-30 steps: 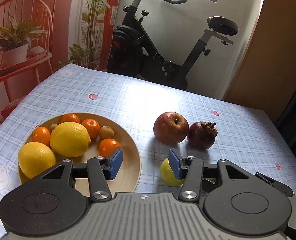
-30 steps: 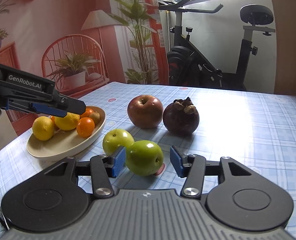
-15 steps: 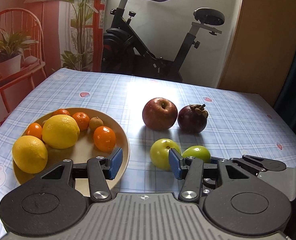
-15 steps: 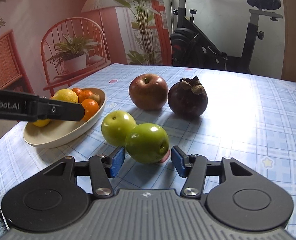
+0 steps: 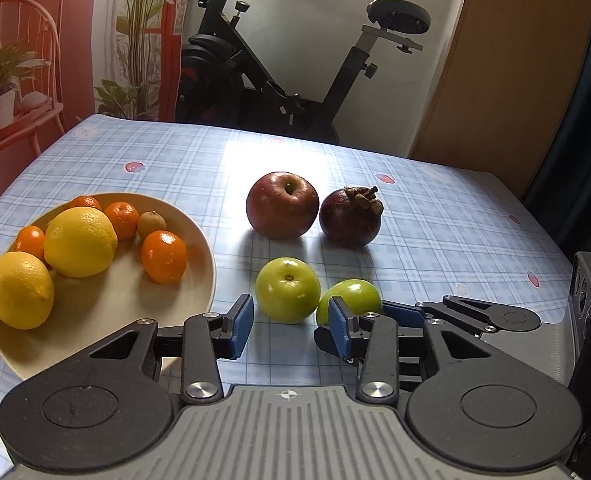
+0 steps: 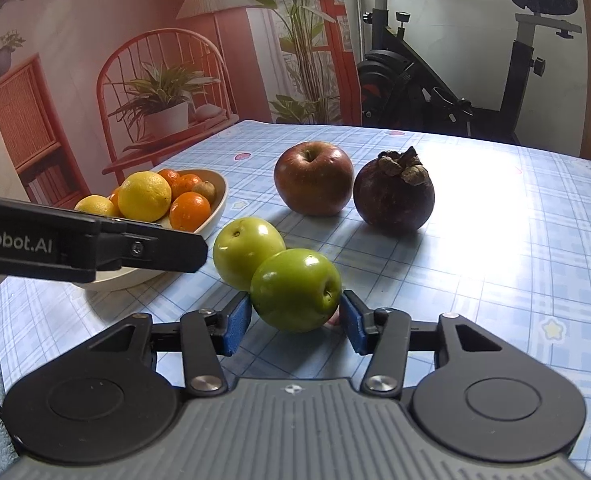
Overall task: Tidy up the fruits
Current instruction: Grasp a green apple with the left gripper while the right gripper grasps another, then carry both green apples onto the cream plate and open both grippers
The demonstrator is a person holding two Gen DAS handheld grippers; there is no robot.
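The right gripper (image 6: 295, 322) has its blue pads (image 6: 237, 322) at the 2 flanks of the darker green apple (image 6: 295, 290), low centre of the right wrist view. The jaws are closing and the pads look to be touching the skin or a hair off it; a firm clamp I cannot confirm. A second ago the same apple sat between wider jaws, so the grasp is being taken now.

The left gripper (image 5: 291, 326) is also closing, its pads (image 5: 241, 326) narrower than a second ago, but nothing lies between them: the paler green apple (image 5: 287, 290) sits just beyond the tips, at lower centre of the left wrist view. That view has swung right over the last second, so both green apples now show ahead of it, where before only a sliver of 1 did.

The 2 green apples touch each other on the checked tablecloth (image 6: 495, 264). Behind them, at frame centre, the red apple (image 6: 313, 184) and the mangosteen (image 6: 393, 196) stand side by side. To the left, the beige plate (image 5: 199, 256) already holds 2 lemons (image 5: 80, 242) and several mandarins (image 5: 164, 257).

Judging from this, the citrus is sorted and the apples come next, the right side lifting first.
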